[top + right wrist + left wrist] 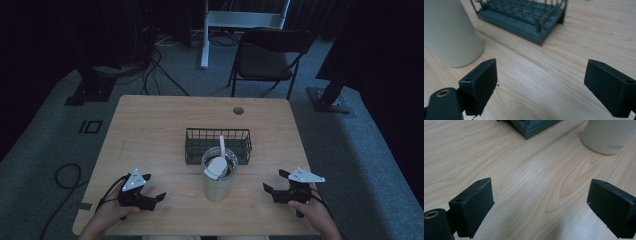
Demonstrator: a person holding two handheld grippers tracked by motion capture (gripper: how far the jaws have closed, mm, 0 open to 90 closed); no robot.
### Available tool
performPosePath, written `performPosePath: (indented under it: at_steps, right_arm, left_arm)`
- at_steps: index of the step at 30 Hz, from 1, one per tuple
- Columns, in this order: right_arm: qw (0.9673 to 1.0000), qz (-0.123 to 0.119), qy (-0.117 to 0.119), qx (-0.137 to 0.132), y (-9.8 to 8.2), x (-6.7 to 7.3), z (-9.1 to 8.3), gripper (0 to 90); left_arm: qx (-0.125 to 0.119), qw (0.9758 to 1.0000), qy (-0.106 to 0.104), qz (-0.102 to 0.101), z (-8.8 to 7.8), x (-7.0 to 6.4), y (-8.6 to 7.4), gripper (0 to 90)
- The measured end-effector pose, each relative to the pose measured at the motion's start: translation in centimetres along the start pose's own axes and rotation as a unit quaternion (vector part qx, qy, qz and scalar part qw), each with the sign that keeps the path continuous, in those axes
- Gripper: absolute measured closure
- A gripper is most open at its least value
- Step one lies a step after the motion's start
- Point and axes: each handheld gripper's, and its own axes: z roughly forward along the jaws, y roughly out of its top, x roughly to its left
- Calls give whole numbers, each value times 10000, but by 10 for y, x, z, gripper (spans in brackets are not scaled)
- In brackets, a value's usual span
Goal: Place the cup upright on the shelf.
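Note:
A pale tumbler (218, 179) with a lid and a white straw stands near the table's front middle. Behind it sits a dark wire basket (218, 144). My left gripper (154, 187) rests low at the front left, open, jaws wide apart over bare wood. My right gripper (275, 181) sits at the front right, also open with nothing between its jaws. The left gripper view has the left gripper (540, 202), the tumbler's base (607, 137) at upper right and a basket corner (531, 127). In the right gripper view, past the right gripper (541, 82), stand the tumbler (449, 32) and the basket (524, 17).
The wooden table (150, 130) has a round grommet (238, 110) near its far edge. A dark chair (270, 57) and a white desk frame (240, 22) stand beyond the table. Cables lie on the grey carpet at left (67, 175).

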Motion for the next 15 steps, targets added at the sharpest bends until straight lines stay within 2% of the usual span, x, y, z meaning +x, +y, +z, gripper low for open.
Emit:
performPosePath:
  at_steps: [6, 9, 12, 15]
  right_arm:
    - [9996, -156, 225, -68, 8, 10, 5, 113]
    - [9989, -254, 369, -102, 12, 17, 8, 113]
    - [9978, -367, 539, -120, 16, 24, 11, 113]
    - [9959, -378, 811, -125, 20, 33, 15, 109]
  left_arm:
    - [-120, 9999, -103, 55, 9, -9, 10, 70]
    - [-127, 9996, -189, 148, 17, -15, 14, 70]
    - [-165, 9992, -313, 208, 24, -22, 18, 70]
    - [-225, 9985, -446, 223, 30, -28, 22, 70]
